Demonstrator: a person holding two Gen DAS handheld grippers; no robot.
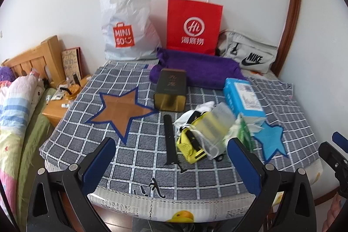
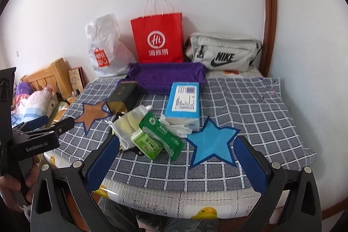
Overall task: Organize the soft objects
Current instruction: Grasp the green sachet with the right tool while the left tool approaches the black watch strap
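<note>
A pile lies mid-table on the checked cloth (image 1: 134, 151): a blue tissue pack (image 2: 184, 101), two green tissue packs (image 2: 161, 134), a translucent mesh pouch (image 1: 211, 125), a yellow toy truck (image 1: 191, 147) and a black watch strap (image 1: 169, 140). A purple towel (image 2: 167, 75) lies folded behind them. My left gripper (image 1: 171, 158) is open and empty, hovering over the front edge just short of the strap and truck. My right gripper (image 2: 176, 162) is open too, with nothing in it, in front of the green packs and the blue star patch (image 2: 213, 140).
A dark gold tin (image 1: 170, 90) stands beside a brown star patch (image 1: 121, 110). A white plastic bag (image 1: 126, 25), red paper bag (image 1: 193, 27) and grey waist bag (image 2: 221, 51) line the back wall. A bed (image 1: 17, 101) and a cluttered nightstand (image 1: 58, 105) sit left.
</note>
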